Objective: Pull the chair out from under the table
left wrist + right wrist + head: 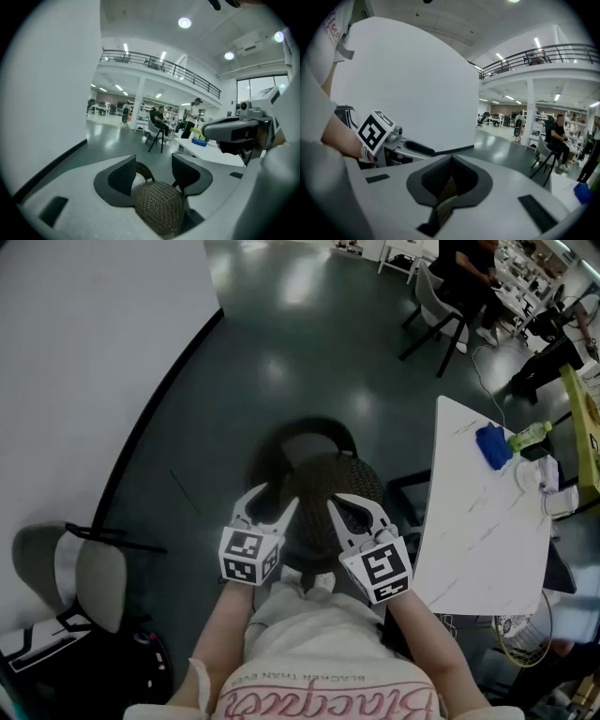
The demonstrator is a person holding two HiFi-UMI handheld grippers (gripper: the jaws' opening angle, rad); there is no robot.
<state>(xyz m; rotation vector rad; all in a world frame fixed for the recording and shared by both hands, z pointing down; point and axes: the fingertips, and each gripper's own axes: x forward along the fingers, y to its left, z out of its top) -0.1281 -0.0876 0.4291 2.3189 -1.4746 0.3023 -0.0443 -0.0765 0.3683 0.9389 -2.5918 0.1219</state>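
The chair (323, 479) has a dark woven seat and a round black back. It stands clear of the white marble table (478, 531), directly below both grippers. My left gripper (279, 495) hovers above the seat's left side with its jaws open and nothing between them; the woven seat (157, 206) shows below the pads. My right gripper (334, 500) hangs above the seat's right side, its jaws shut and holding nothing. In the right gripper view (449, 171) only a sliver of the woven seat (444, 188) shows under the closed pads. Neither gripper touches the chair.
A blue object (494, 446), a green bottle (530, 435) and white items lie on the table's far end. A grey chair (84, 577) stands by the white wall at left. A person (469, 268) sits on another chair far across the dark floor.
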